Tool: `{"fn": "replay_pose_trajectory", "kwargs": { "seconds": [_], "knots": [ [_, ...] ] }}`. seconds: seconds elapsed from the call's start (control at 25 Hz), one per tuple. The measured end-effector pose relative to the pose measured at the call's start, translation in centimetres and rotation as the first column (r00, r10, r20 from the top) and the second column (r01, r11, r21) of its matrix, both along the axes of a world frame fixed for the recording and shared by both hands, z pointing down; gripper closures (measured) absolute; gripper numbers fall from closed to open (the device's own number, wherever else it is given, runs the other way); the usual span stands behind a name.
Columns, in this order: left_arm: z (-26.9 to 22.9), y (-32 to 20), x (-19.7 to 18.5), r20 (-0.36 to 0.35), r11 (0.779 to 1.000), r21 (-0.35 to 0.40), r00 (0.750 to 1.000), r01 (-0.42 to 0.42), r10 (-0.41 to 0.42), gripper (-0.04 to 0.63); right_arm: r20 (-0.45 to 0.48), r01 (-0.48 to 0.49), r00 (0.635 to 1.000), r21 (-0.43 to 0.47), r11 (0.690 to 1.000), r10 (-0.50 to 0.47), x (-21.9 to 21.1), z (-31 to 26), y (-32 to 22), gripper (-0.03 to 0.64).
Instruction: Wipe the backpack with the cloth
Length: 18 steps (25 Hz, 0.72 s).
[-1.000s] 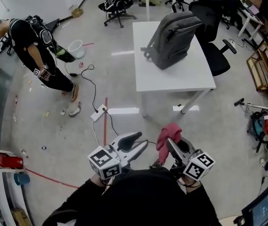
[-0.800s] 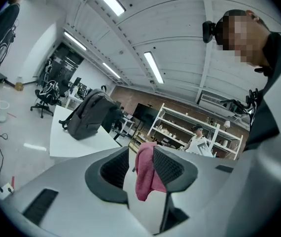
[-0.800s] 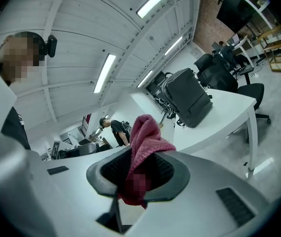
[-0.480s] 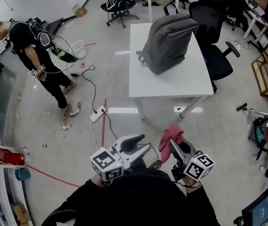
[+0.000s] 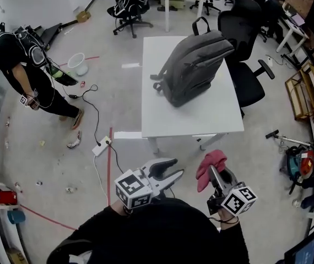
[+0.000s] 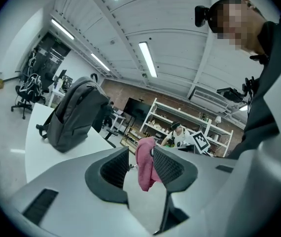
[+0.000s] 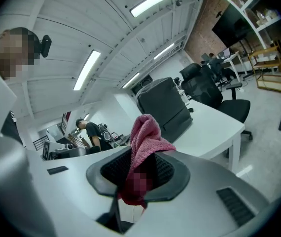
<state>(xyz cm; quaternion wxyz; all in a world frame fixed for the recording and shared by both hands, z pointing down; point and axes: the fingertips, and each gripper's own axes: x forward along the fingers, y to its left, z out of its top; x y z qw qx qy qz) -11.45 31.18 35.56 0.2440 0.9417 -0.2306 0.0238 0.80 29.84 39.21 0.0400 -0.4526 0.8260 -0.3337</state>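
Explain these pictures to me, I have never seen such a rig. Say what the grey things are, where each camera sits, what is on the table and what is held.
No robot here: a person holds a claw in each hand. One picture comes from a camera on that person's head, looking down; the other two from cameras riding on the claws. The left claw is open and empty. The right claw pinches a pink cloth. Ahead, a grey backpack sits on a white table.

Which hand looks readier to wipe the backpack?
Right: the right gripper is shut on the cloth; the left gripper is open, empty. Both are short of the backpack.
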Motion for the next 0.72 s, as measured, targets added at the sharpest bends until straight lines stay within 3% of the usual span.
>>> {"fn": "replay_pose_trajectory", "kwargs": {
  "seconds": [0.24,0.44,0.6,0.72],
  "knots": [
    [-1.1,-9.9,-1.9,-0.062,0.999,0.038,0.998,-0.024,0.026,0.428,-0.058,-0.055,0.997,0.055,0.997,0.058,-0.9,-3.1,-10.1,0.52],
    [0.4,-15.4,-4.9,-0.038,1.0,0.014,0.999,-0.018,0.019,0.428,-0.072,0.039,0.997,0.136,0.99,-0.029,-6.5,-6.0,-15.8,0.52],
    [1.0,-18.4,-7.0,-0.026,1.0,0.003,0.999,0.031,-0.031,0.428,-0.175,0.165,0.978,0.299,0.94,-0.116,-9.3,-10.7,-19.9,0.52],
    [1.3,-20.1,-7.7,-0.021,0.997,0.004,0.996,0.081,-0.081,0.428,-0.223,0.157,0.973,0.429,0.889,-0.064,-7.7,-15.5,-24.4,0.52]
  ]
}}
